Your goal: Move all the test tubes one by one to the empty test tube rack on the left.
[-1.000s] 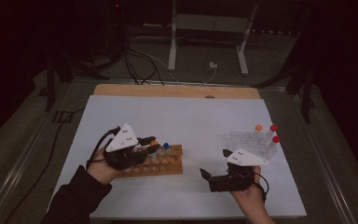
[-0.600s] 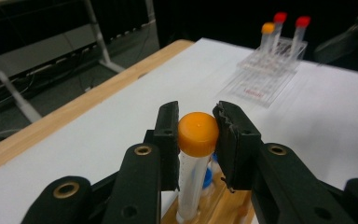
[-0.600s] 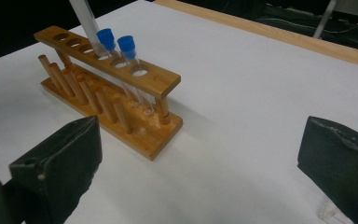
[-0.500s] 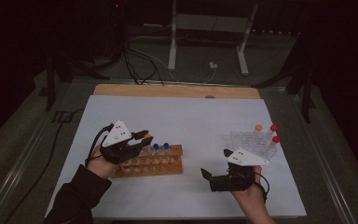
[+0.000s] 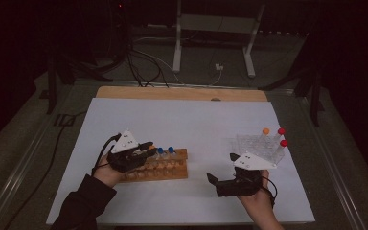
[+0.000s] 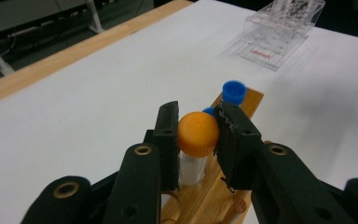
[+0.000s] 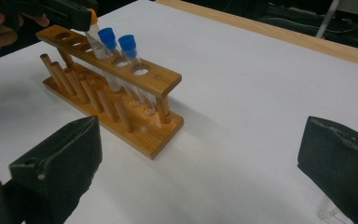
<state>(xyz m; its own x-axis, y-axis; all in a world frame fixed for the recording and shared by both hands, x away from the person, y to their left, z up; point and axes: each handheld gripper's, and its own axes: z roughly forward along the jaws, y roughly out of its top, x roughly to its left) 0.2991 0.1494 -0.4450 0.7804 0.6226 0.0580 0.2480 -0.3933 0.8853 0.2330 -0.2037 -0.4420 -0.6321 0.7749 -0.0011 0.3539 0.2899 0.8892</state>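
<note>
My left gripper [image 6: 196, 135] is shut on the orange cap of a clear tube [image 6: 197, 133]. The tube stands tilted in a hole at the left part of the wooden rack [image 5: 172, 168]. In the right gripper view the tube's body [image 7: 94, 35] passes through the rack's top board [image 7: 140, 77]. Two blue-capped tubes [image 5: 159, 150] [image 5: 171, 149] stand in the holes beside it. From above, the left gripper [image 5: 146, 146] hovers over the rack's left end. My right gripper [image 5: 213, 184] rests low near the front edge, open, its jaws wide with nothing between them [image 7: 205, 158].
A clear plastic rack [image 5: 261, 146] stands at the right, holding an orange-capped tube [image 5: 266, 130] and two red-capped ones [image 5: 281, 131] [image 5: 283, 143]. The white sheet [image 5: 196, 120] covers the table, with a wooden edge [image 5: 182, 93] at the back.
My left gripper has sunk toward the wooden rack with the orange-capped tube in it. The right gripper has stayed put.
</note>
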